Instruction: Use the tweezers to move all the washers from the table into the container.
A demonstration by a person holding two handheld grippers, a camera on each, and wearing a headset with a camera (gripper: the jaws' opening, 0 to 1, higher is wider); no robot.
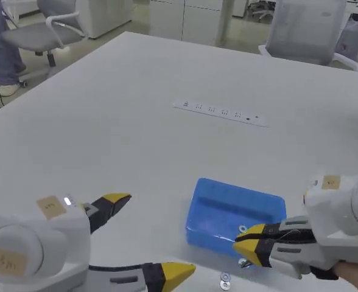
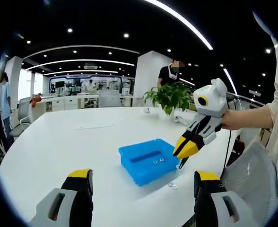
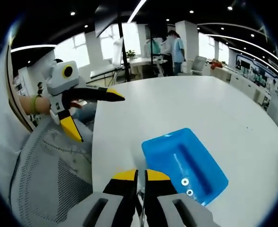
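Nearest, at the bottom left of the head view, left gripper (image 1: 147, 236): jaws spread wide, nothing between them, held over the white table (image 1: 136, 103), left of the blue container (image 1: 228, 204). At the container's near right corner, right gripper (image 1: 244, 242): jaws narrow, pinched on the thin tweezers (image 2: 180, 164), tip pointing down just beside the near rim.

Count of washers (image 3: 184, 181) inside the container: two, side by side, plain in both gripper views. One loose washer (image 1: 225, 280) on the table just in front of the container.

From the head view, one washer inside easy to see, the second hard to tell behind the yellow jaw tip. Farther up the table in that view, a flush power strip (image 1: 221, 112). From the left gripper view, a potted plant (image 2: 169, 97) at the table's far side.
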